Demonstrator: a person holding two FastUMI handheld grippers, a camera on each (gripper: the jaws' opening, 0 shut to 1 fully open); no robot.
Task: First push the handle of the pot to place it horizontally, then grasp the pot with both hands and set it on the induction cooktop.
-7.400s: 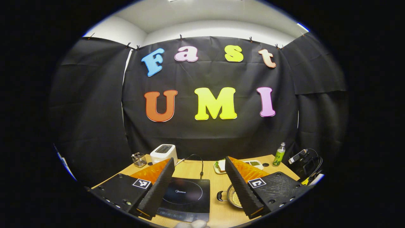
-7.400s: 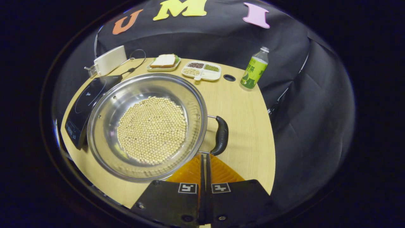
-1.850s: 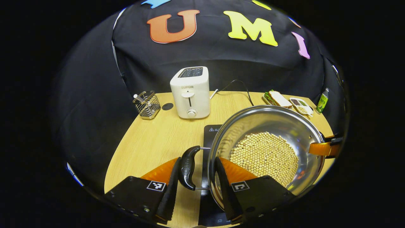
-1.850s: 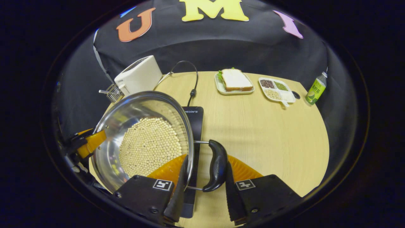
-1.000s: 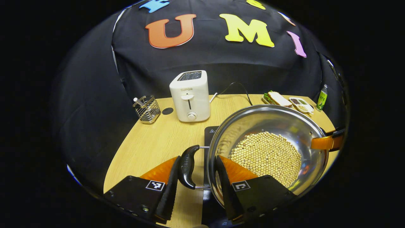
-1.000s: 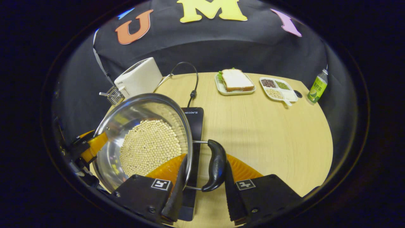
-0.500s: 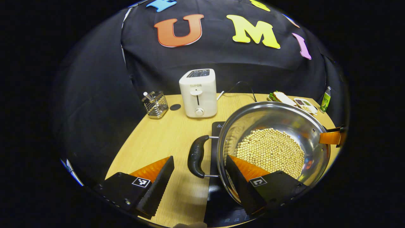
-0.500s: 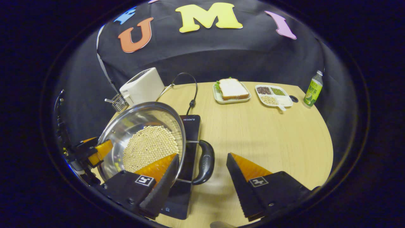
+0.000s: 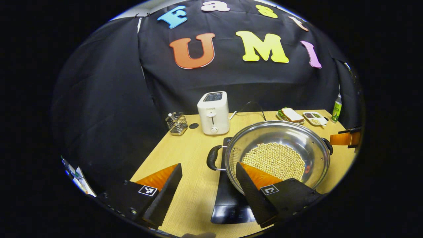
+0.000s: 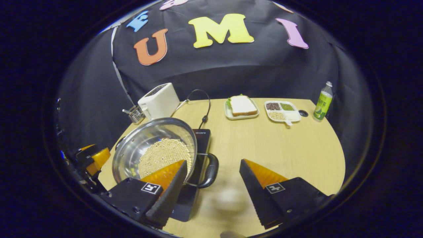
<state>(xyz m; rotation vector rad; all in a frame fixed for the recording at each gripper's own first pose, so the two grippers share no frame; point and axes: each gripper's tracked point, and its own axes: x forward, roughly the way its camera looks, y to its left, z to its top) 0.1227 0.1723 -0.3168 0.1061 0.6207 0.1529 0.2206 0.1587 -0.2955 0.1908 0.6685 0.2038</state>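
A steel pot (image 9: 297, 138) (image 10: 132, 148) holding pale round beans rests on the black induction cooktop (image 9: 228, 205) (image 10: 201, 138). Its two black handles (image 9: 212, 157) (image 10: 211, 172) stick out to either side. My left gripper (image 9: 208, 180) is open and drawn back above the table, its right finger in front of the pot's near rim. My right gripper (image 10: 213, 177) is open too, wide of the right handle and touching nothing. The other gripper's orange finger shows at the far edge of each view.
On the wooden table (image 10: 281, 148) stand a white toaster (image 9: 213, 112), a wire holder (image 9: 176, 123), a sandwich plate (image 10: 242, 106), a divided dish of grains (image 10: 282, 111) and a green bottle (image 10: 322, 100). A black cord (image 10: 205, 109) runs to the cooktop.
Both grippers opened off the pot's handles and pulled back and up. The pot now sits still on the cooktop and looks smaller in both views.
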